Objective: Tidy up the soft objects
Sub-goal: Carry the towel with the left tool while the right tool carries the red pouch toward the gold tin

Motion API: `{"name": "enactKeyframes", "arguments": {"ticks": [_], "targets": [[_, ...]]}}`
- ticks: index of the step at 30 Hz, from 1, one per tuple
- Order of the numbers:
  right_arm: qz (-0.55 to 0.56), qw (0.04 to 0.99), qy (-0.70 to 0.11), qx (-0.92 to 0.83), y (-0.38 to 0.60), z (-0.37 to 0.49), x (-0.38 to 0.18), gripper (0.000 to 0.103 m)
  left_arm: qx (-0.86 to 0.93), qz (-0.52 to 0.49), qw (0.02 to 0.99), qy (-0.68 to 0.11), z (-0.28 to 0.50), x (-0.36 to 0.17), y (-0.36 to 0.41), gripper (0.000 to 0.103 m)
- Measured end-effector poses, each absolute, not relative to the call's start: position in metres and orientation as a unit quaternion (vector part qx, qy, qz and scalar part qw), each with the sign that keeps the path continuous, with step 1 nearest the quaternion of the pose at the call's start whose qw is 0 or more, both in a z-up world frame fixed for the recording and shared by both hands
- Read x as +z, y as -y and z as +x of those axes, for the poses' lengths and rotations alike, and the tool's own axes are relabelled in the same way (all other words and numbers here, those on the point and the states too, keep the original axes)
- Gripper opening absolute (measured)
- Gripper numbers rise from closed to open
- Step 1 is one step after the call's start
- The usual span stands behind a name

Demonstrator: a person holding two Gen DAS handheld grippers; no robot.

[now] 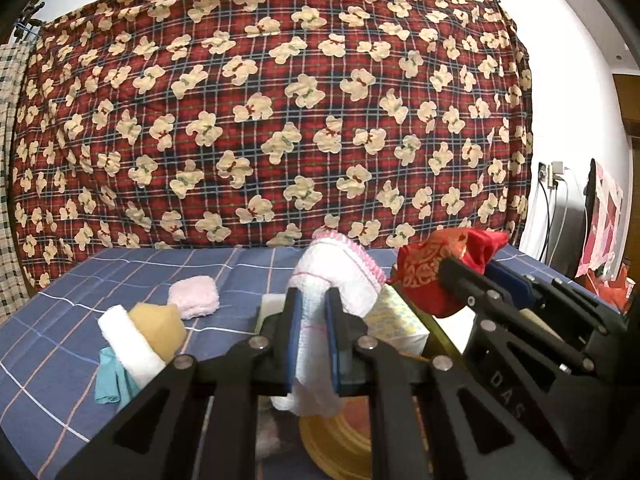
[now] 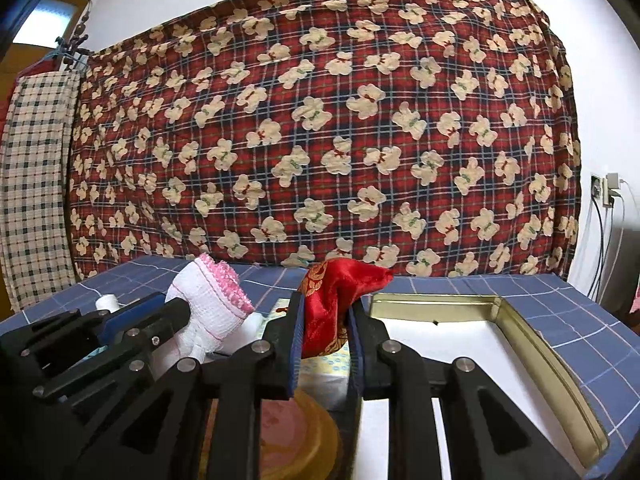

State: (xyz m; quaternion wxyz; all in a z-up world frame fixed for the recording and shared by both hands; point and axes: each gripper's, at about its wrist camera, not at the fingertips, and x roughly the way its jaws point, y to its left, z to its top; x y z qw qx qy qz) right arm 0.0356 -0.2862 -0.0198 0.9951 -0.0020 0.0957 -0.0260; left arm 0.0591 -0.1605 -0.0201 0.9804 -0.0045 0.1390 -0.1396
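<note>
Now, these lines are telling what is showing:
Left gripper (image 1: 314,320): its black jaws with blue pads are clamping together on a white sock (image 1: 332,280), holding it above the bed.
White sock: knitted and ribbed, soft, with a pink crocheted cuff; it is bending over at the top and its lower end is hanging down under the jaws.
Right gripper (image 2: 324,320): its jaws are pinching a red pouch (image 2: 332,300), also lifted above the bed, just beside the sock.
Red pouch: shiny satin with a gold woven pattern, crumpled, one corner pointing to the side.
Tin box (image 2: 532,340): open, rectangular, gold metal walls, white inside, lying on the blue checked sheet (image 1: 120,272) at the right.
Other soft things: a fluffy pink square cloth (image 1: 194,296) is lying flat on the sheet; near it a white roll (image 1: 128,344), a tan piece (image 1: 160,330) and a teal cloth (image 1: 110,380) are touching in a small heap.
Background: a red plaid quilt (image 1: 280,112) with cream bears is hanging behind.
</note>
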Motion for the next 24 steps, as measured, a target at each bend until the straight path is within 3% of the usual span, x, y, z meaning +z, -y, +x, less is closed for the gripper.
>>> {"name": "enactKeyframes", "arguments": {"ticks": [24], "targets": [[0.019,0.991,-0.107,-0.084,0.334,0.035,-0.022,0.023,-0.184,0.025,0.972,-0.143,0.060,-0.020,0.212,0.010]]}}
